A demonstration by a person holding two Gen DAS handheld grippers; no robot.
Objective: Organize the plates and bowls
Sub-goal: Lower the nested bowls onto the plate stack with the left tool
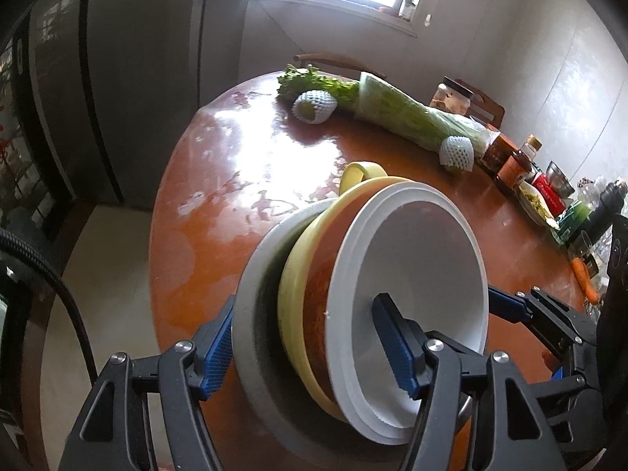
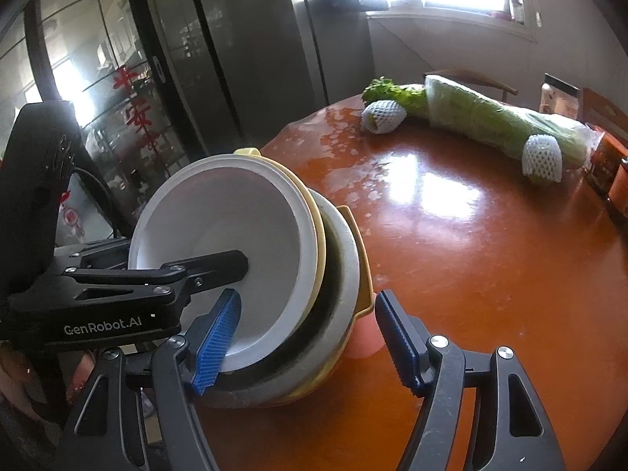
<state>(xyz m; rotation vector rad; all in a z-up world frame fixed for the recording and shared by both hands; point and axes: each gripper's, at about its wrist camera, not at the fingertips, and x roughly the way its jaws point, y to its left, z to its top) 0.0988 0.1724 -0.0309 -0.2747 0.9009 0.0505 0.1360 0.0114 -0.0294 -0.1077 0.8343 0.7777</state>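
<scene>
Left gripper [image 1: 306, 347] fingers clamped across nested bowl stack [image 1: 353, 306], white bowl [image 2: 223, 251] innermost, tilted over round table [image 2: 471, 274] edge. Right gripper [image 2: 308, 341] fingers apart, straddling the stack's rim.

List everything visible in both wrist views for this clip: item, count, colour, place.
white bowl: 1, white, innermost of the tilted nested stack
yellow bowl: 1, yellow, handled, around the white one
grey bowl: 1, grey, outermost in the left view
table: 1, glossy red-brown, round
celery bundle: 1, green, plastic-wrapped, far side
foam-netted fruits: 2, white netting, beside the celery
jars and bottles: several, mixed colours, right edge
carrot: 1, orange, right edge
left tool: clamped across the stack
right tool: open, straddling the stack's rim
</scene>
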